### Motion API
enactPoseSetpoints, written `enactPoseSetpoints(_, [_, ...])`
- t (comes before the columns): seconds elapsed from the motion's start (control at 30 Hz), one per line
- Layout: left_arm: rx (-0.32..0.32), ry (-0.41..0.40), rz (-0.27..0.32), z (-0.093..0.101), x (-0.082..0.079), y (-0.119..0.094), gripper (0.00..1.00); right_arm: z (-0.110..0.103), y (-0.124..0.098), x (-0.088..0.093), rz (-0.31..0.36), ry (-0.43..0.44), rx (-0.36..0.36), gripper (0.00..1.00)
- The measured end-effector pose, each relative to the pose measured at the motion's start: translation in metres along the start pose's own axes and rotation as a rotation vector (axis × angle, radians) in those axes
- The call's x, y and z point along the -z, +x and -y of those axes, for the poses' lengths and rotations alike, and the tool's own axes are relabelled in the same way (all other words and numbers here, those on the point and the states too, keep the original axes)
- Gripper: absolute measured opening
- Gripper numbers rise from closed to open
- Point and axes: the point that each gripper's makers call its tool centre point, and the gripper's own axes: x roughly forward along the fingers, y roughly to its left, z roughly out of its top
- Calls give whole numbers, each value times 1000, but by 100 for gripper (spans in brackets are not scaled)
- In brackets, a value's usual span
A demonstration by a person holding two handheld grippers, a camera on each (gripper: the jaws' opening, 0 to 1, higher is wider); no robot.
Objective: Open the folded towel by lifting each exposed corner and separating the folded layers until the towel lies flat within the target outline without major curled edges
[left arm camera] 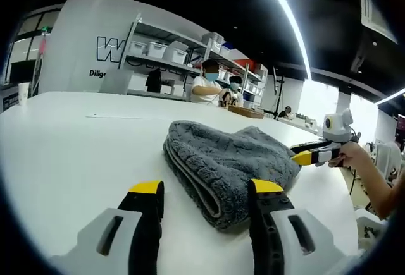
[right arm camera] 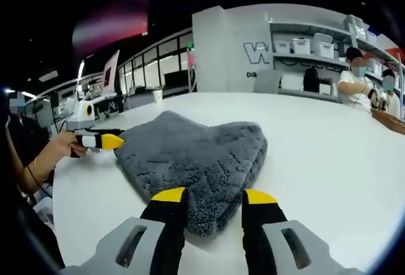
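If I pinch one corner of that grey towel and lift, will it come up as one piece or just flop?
Likely floppy: the grey towel is thick, plush pile, slumped in soft folds. The layers at its folded edge look loose, so one corner should peel away alone. On the smooth white table, the rest may drag along.

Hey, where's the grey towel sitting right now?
The folded grey towel lies on the white table, just ahead of the left tongs in the left gripper view. In the right gripper view, its near corner lies between the right tongs.
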Motion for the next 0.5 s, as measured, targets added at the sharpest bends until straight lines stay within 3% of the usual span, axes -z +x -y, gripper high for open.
enactPoseSetpoints(0.23, [18,-14,-53,2,6,5,52,-2,3,3,-2,0,-16,26])
enactPoseSetpoints(0.5, [40,-14,-70,10,11,11,44,-2,5,5,-2,17,-14,25])
